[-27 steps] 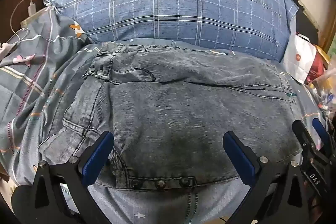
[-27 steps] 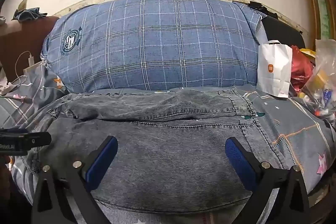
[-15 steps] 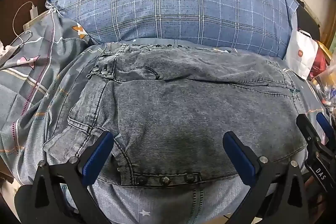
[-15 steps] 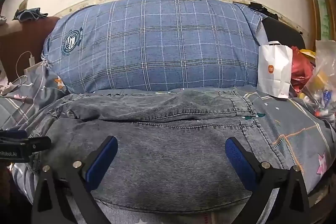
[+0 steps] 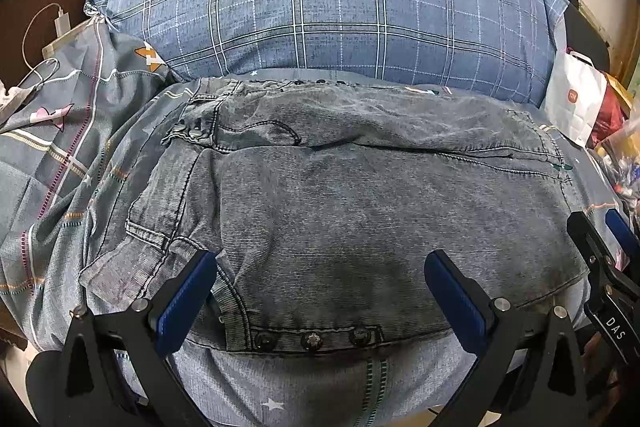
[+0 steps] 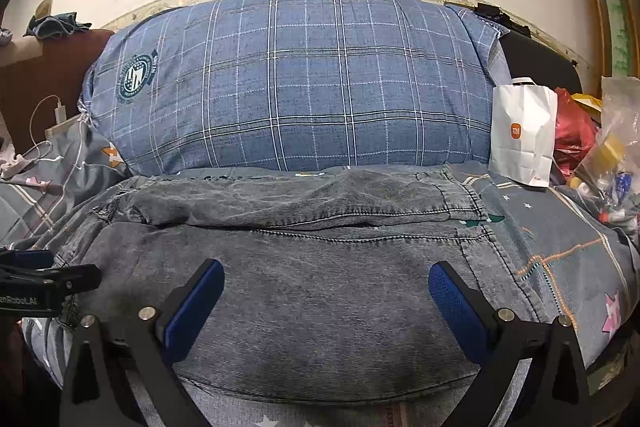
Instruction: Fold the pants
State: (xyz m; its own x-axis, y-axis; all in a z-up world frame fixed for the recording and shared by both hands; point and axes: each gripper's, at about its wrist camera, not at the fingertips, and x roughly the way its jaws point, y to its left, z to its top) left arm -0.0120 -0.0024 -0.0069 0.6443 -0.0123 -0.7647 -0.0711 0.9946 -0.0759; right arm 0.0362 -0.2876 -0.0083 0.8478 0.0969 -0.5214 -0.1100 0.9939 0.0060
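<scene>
Beneath both claws, on a grey patterned bedsheet (image 5: 60, 163), lie the pants (image 5: 360, 211): washed grey denim, folded into a broad flat block with a narrower layer along its far side. Ahead and left of the left gripper (image 5: 320, 301), a pocket seam and a cluster of rivets show; three metal buttons sit just below its spread, empty jaws. The right gripper (image 6: 326, 307) hangs over the smooth right half, jaws likewise wide and holding nothing. Beyond the pants rests a blue plaid pillow (image 6: 296, 83).
</scene>
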